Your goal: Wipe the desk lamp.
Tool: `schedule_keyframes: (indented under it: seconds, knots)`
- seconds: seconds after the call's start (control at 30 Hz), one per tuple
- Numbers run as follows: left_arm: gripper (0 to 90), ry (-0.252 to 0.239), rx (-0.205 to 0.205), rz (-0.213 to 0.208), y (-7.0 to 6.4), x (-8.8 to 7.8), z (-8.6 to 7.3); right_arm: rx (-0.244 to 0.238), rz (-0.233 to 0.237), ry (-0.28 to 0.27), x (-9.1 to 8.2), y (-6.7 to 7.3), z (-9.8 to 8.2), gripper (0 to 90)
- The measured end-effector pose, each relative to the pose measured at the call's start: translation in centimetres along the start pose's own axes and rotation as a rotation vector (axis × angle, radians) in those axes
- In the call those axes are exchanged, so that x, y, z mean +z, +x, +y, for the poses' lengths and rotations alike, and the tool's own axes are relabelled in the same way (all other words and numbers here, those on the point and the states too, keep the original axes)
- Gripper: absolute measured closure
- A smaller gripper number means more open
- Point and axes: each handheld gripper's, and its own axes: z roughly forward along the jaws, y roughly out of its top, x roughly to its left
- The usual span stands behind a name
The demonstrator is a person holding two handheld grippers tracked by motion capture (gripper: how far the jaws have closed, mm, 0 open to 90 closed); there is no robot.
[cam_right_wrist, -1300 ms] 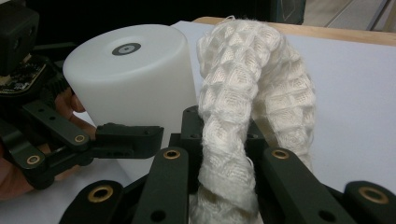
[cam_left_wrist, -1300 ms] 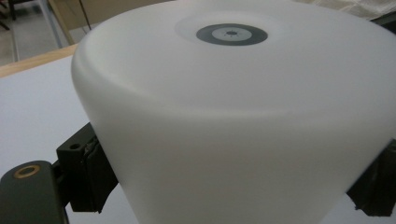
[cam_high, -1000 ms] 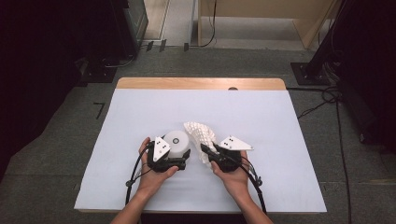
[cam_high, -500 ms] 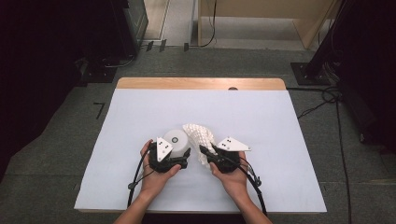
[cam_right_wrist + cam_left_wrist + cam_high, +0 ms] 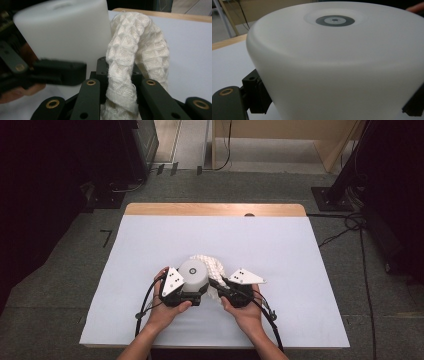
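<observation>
White sheeting covers the table where you work a wipe-down. Between your left gripper's wide-spread jaws, which have just been closing in on it, sits the upturned white cup, gripped at its flanks. Just beside it, your right gripper pinches the waffle-weave cloth tight, arched against the cup's side. Judging by this, wiping is under way; setting both down remains.
</observation>
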Motion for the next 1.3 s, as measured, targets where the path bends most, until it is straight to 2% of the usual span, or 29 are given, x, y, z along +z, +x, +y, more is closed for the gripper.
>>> schedule_keyframes:
  seconds: [0.13,0.27,0.37,0.5,0.57,0.77,0.9,0.97,1.17,1.3]
  knots:
    - [8.2,0.03,0.003,-0.001,-0.1,0.5,-0.2,-0.008,0.014,-0.052,-1.1,0.1,1.2,77.0]
    - [8.2,0.02,0.006,0.0,-0.1,0.3,-0.1,-0.019,0.015,-0.074,-1.7,0.3,1.7,77.0]
    - [8.2,0.0,-0.003,0.01,0.3,-0.1,0.2,-0.014,0.016,-0.032,-0.9,0.2,1.0,76.9]
    - [8.2,-0.023,-0.015,0.018,0.8,-0.6,0.6,0.001,0.01,0.055,0.6,0.1,-0.3,76.9]
    - [8.2,-0.02,-0.013,0.019,0.9,-0.6,0.5,0.003,0.012,0.068,0.9,0.2,-0.5,77.0]
    - [8.2,0.019,0.003,0.018,0.4,0.1,0.0,-0.013,0.019,-0.007,-0.4,0.5,0.8,76.9]
    - [8.3,0.02,0.01,0.019,0.3,0.3,0.0,-0.027,0.018,-0.056,-1.4,0.6,1.6,77.0]
    - [8.3,0.014,0.011,0.024,0.3,0.1,0.2,-0.019,0.02,-0.043,-1.2,0.5,1.3,77.0]
    - [8.3,-0.024,-0.006,0.022,0.7,-0.7,0.8,0.004,0.012,0.066,0.8,0.2,-0.3,77.0]
    - [8.3,-0.011,-0.007,0.021,0.8,-0.4,0.6,0.004,0.018,0.046,0.6,0.3,-0.1,77.0]
